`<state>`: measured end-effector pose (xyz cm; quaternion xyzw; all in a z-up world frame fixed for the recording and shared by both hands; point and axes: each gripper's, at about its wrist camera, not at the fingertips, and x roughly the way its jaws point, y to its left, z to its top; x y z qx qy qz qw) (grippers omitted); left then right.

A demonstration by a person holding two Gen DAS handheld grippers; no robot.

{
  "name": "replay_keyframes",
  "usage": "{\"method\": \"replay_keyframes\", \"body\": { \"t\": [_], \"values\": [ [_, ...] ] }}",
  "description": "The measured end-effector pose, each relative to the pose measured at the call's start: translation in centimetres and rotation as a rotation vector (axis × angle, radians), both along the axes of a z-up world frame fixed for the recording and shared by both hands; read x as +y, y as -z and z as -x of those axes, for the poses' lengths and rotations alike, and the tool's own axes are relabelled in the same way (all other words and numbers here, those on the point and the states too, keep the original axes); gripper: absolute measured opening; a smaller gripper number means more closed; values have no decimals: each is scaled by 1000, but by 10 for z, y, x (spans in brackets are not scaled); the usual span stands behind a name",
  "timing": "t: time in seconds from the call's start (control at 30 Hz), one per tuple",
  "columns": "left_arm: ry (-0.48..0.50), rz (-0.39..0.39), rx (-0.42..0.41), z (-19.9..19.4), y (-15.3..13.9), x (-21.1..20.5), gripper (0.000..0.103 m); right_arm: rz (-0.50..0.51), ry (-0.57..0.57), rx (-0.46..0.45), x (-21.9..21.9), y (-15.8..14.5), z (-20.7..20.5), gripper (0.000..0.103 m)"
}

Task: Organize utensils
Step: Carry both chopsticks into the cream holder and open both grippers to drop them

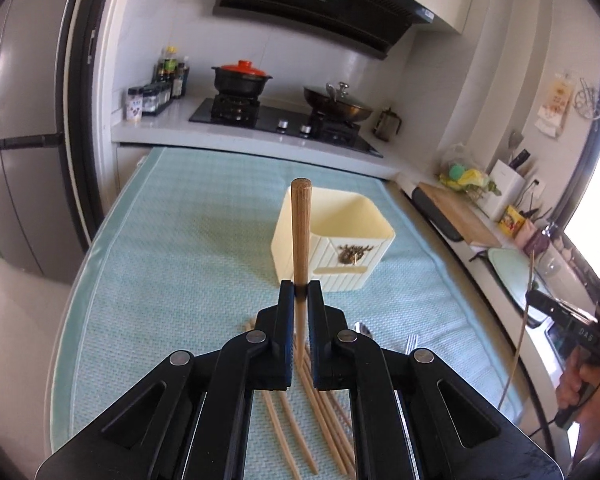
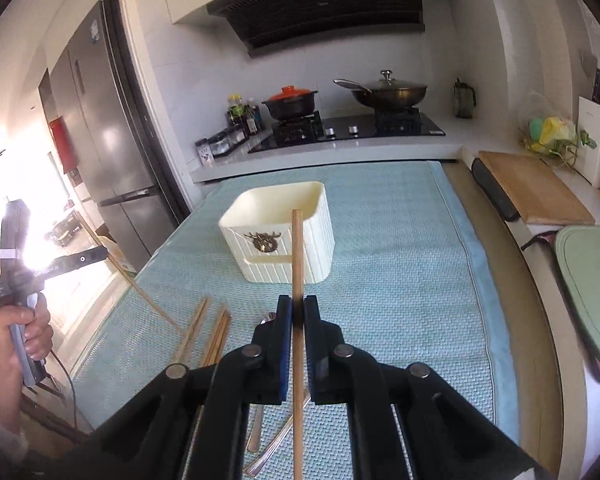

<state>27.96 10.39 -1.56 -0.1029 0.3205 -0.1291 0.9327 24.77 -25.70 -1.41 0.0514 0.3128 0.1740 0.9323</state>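
Observation:
My left gripper [image 1: 300, 293] is shut on a wooden chopstick [image 1: 301, 232] that stands upright, thick end up, in front of the cream utensil box [image 1: 340, 236]. The right wrist view shows my right gripper [image 2: 297, 309] shut on another chopstick [image 2: 297, 248], upright before the same box [image 2: 280, 232]. Both are held above the teal mat [image 1: 172, 248]. Several loose chopsticks [image 1: 296, 428] [image 2: 214, 336] lie on the mat under the grippers, with a spoon [image 1: 362, 328] and a fork [image 1: 410, 342]. Each view shows the other gripper at its edge [image 1: 536, 298] [image 2: 94, 257], held in a hand.
Behind the mat is a stove [image 1: 284, 120] with a red-lidded pot [image 1: 242, 78] and a lidded wok [image 1: 338, 104]. A fridge [image 2: 112, 152] stands at the left. Along the right counter lie a wooden cutting board [image 2: 536, 188] and a green board [image 2: 592, 280].

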Motion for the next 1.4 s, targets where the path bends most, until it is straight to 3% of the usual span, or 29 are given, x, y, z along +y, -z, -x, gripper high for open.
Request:
{"method": "replay_keyframes", "body": {
  "t": [0.27, 0.43, 0.6, 0.8, 0.97, 1.13, 1.4],
  "values": [
    [26, -2, -29, 8, -7, -6, 4, -111, 2, -248, -2, -23, 28, 6],
    [44, 36, -26, -8, -22, -8, 4, -118, 13, -260, 6, -29, 9, 6],
    [61, 51, -56, -41, -57, -14, 4, -124, 13, -273, 27, -49, -36, 6],
    [47, 33, -108, -106, -101, -29, 4, -112, 20, -378, 62, -91, -112, 6],
    [36, -6, -48, -174, -87, -48, 4, -69, 75, -474, 86, -101, -177, 6],
    [44, -44, 65, -220, -40, -66, 4, -13, 93, -397, 99, -60, -235, 6],
    [87, -119, 210, -246, 24, -95, 5, -2, 69, -110, 97, 28, -280, 6]
  ]
}}
